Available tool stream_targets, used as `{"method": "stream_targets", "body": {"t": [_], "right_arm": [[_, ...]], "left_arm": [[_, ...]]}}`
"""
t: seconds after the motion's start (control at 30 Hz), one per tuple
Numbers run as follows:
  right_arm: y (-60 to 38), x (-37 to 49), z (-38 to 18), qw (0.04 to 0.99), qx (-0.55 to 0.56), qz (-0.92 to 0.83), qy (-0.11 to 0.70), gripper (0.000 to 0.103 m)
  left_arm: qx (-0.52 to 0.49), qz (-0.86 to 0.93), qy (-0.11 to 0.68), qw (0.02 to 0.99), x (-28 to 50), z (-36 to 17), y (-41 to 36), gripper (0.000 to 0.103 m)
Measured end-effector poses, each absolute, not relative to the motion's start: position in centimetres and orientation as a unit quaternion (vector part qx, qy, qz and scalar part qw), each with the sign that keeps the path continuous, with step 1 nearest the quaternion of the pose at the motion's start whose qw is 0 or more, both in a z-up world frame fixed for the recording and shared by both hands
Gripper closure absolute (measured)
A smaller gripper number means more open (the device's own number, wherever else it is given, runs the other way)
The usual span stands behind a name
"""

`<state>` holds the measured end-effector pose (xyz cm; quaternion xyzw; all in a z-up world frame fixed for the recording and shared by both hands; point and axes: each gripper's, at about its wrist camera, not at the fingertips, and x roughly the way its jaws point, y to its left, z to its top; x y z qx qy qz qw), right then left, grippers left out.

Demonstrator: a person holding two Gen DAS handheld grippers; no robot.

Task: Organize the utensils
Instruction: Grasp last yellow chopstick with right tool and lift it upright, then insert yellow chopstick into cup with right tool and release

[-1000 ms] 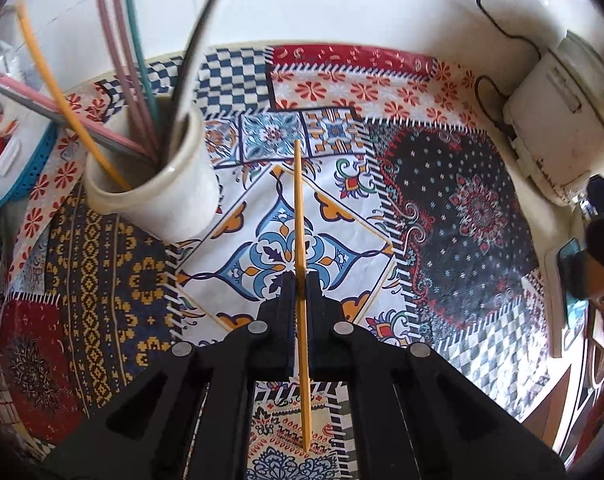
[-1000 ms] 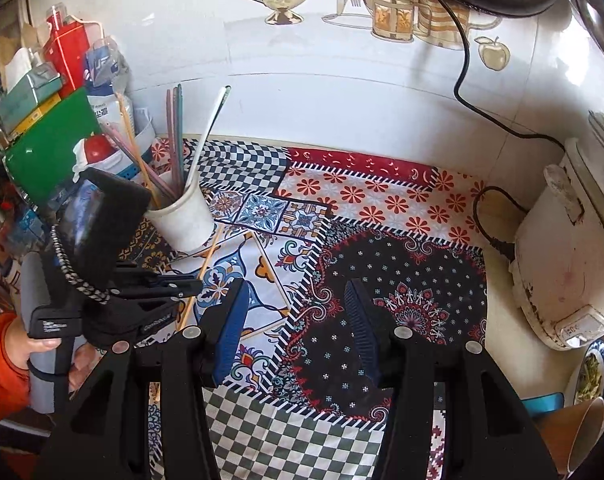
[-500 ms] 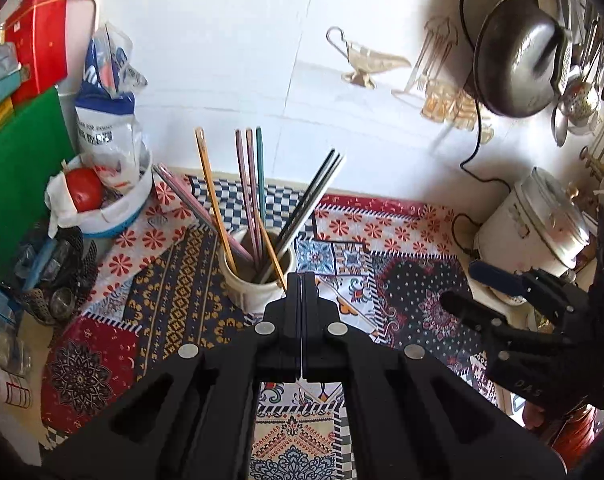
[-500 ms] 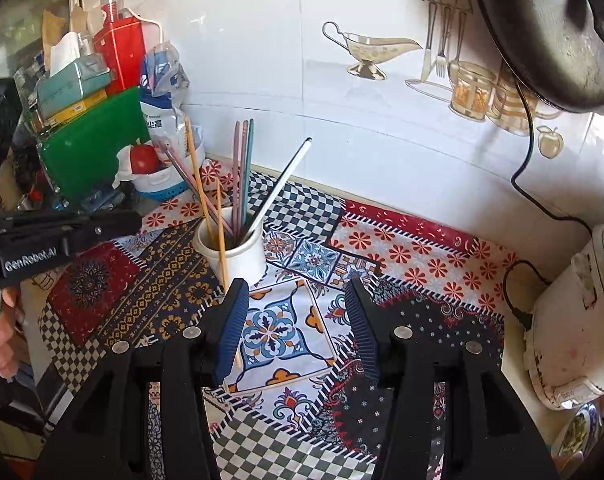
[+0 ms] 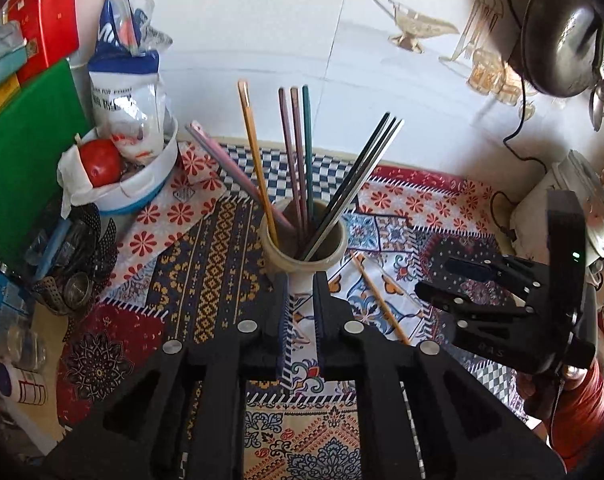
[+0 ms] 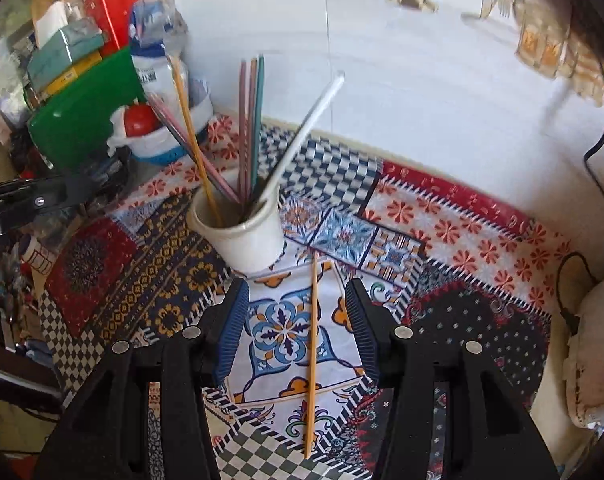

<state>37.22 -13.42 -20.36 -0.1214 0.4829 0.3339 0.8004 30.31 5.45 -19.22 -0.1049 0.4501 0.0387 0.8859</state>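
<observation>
**Chopstick lying beside the cup**

An orange chopstick (image 6: pixel 312 356) lies flat on the patterned cloth (image 6: pixel 441 236), just in front of the white cup (image 6: pixel 242 236) holding other chopsticks. The right tongs (image 6: pixel 298 332) are spread around it, not touching. The left tongs (image 5: pixel 300 312) are parted, empty.

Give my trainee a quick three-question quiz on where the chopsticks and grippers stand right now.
1. True or false: the left gripper is clamped on a chopstick.
2. Where is the loose orange chopstick?
A. standing in the cup
B. lying flat on the patterned cloth
C. held by the right gripper
3. Fill in: the right gripper hangs over the loose chopstick with its jaws ____.

Key:
1. False. Its fingers stand slightly apart with nothing between them.
2. B. It lies on the cloth just in front of the cup.
3. Open, one finger on each side of the chopstick.
</observation>
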Motion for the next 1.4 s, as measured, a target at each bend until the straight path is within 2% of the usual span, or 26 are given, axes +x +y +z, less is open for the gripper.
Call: {"method": "stream_targets", "body": {"t": [0.1, 0.17, 0.27, 0.5, 0.63, 0.8, 0.93, 1.4], "right_arm": [[-12.7, 38.9, -25.0, 0.766, -0.137, 0.323, 0.539, 0.058], [-12.4, 39.6, -27.5, 0.743, -0.146, 0.318, 0.571, 0.072], [-12.0, 40.2, -29.8, 0.723, -0.160, 0.311, 0.596, 0.083], [-10.4, 38.9, -30.0, 0.725, -0.196, 0.332, 0.571, 0.094], [-10.7, 38.7, -29.7, 0.720, -0.158, 0.343, 0.582, 0.098], [-12.1, 37.3, -26.3, 0.742, -0.100, 0.354, 0.560, 0.098], [-13.5, 35.5, -21.7, 0.774, -0.067, 0.368, 0.511, 0.098], [-10.2, 36.2, -9.7, 0.833, -0.064, 0.414, 0.361, 0.098]], "left_arm": [[-0.106, 0.041, 0.474, 0.873, 30.4, -21.2, 5.6, 0.087], [-0.111, 0.040, 0.487, 0.865, 30.5, -22.5, 5.7, 0.086], [-0.116, 0.041, 0.501, 0.857, 30.6, -23.7, 5.9, 0.086], [-0.131, 0.043, 0.507, 0.851, 30.9, -24.5, 6.7, 0.086], [-0.130, 0.041, 0.501, 0.855, 31.1, -24.2, 6.8, 0.086], [-0.122, 0.039, 0.491, 0.861, 30.9, -23.4, 6.7, 0.086], [-0.116, 0.031, 0.487, 0.865, 30.6, -22.9, 6.5, 0.086], [-0.122, 0.023, 0.452, 0.883, 29.2, -20.4, 7.4, 0.086]]}}
